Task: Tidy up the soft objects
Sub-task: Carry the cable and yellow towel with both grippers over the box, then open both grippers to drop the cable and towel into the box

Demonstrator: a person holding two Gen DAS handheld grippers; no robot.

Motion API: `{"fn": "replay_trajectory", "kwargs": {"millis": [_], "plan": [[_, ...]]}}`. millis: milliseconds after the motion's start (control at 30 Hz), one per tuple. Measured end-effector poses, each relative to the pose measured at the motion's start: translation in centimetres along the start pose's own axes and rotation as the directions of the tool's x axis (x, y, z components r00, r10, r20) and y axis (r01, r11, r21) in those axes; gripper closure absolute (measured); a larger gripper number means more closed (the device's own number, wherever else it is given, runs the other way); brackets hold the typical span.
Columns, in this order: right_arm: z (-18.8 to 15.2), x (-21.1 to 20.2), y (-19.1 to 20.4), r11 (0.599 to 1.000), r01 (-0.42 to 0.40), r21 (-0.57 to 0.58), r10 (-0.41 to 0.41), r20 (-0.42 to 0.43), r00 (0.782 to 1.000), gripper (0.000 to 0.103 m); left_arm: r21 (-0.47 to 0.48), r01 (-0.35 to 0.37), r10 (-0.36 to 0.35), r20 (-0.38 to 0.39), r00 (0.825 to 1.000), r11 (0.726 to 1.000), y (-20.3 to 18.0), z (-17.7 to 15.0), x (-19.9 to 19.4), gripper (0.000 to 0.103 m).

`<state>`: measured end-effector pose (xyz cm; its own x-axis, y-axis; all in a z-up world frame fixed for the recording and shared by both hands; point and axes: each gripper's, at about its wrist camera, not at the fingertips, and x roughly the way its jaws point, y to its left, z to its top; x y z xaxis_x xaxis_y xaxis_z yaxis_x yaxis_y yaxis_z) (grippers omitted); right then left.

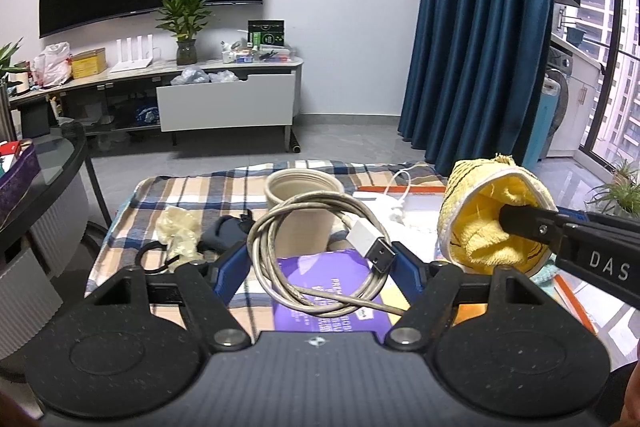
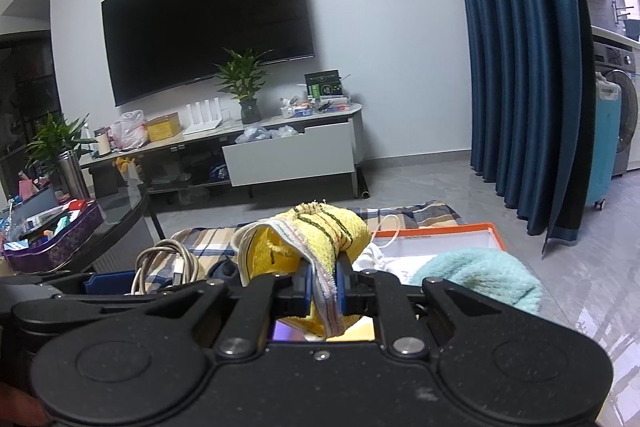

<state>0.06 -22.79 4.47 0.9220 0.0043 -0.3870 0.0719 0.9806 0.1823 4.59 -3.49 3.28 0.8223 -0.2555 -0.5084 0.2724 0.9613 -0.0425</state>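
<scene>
Your left gripper (image 1: 320,259) stood wide, clasping the coiled USB cable (image 1: 308,251); beside that cable, your right gripper (image 2: 323,281) clenched the yellow towel (image 2: 316,239).

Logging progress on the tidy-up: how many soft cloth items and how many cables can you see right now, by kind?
Yellow towel, held in right gripper: 1
Light blue towel: 1
Grey USB cable, coiled in left gripper: 1
White cable: 1
Total: 4
</scene>
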Motion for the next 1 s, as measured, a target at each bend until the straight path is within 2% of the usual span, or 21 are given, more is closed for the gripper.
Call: {"fn": "replay_trajectory", "kwargs": {"millis": [567,1000], "plan": [[-0.9,-1.4,-5.8,0.99,0.125,0.068,-0.125,-0.014,0.992,0.088,0.063,0.1,-0.098,-0.023,0.995,0.993,-4.6,-0.2,2.0,0.027],[-2.6,-1.6,-9.5,0.97,0.215,0.112,-0.207,-0.077,0.975,0.083,0.11,0.185,-0.177,-0.08,0.981,0.976,-8.5,-1.2,4.7,0.027]]}}
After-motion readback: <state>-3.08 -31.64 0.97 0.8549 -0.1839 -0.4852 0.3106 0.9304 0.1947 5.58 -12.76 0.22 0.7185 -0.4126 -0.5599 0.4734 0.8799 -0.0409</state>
